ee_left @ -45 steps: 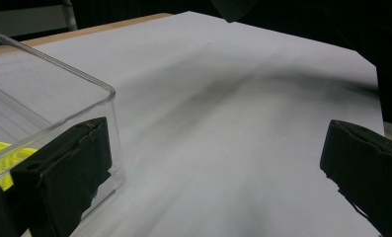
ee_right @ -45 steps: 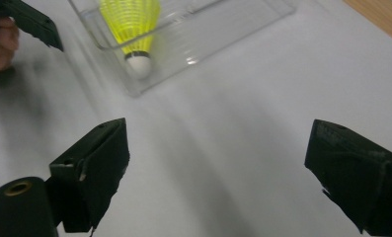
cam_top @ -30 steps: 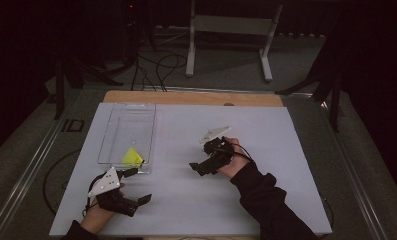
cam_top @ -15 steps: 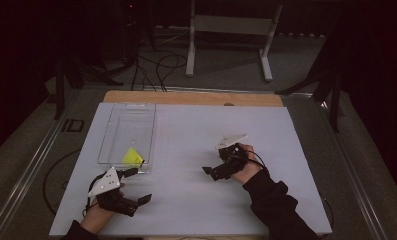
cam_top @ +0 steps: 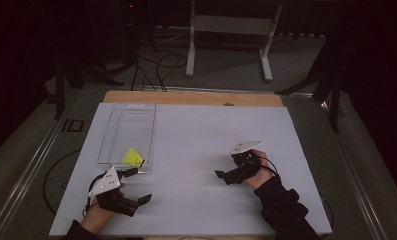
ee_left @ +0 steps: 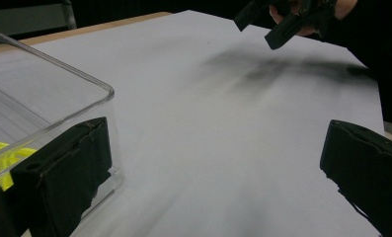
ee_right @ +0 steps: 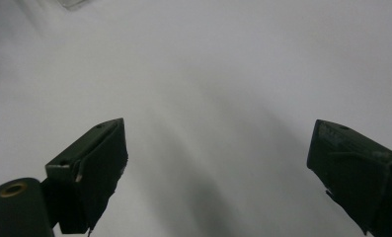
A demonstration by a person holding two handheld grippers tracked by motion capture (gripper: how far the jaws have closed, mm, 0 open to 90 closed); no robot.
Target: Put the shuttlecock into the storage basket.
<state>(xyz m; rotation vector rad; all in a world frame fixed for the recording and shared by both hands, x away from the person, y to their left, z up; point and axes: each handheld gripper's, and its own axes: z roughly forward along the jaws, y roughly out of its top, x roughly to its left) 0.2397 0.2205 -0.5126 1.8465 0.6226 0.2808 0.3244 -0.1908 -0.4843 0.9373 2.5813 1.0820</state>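
A white surface (cam_top: pixel 196 150) in a dark room holds a clear tray (cam_top: pixel 128 132); both hand-held grippers, left (cam_top: pixel 136 186) and right (cam_top: pixel 225 176), are spread and empty; no writing is legible.

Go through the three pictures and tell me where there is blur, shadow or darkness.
High view: the room behind the white table is nearly black, the table evenly lit. Left gripper view: the right gripper casts a smeared dark shadow on the sheet; the clear tray edge is sharp. Right gripper view: the table surface is streaked with motion blur, the jaws crisp.
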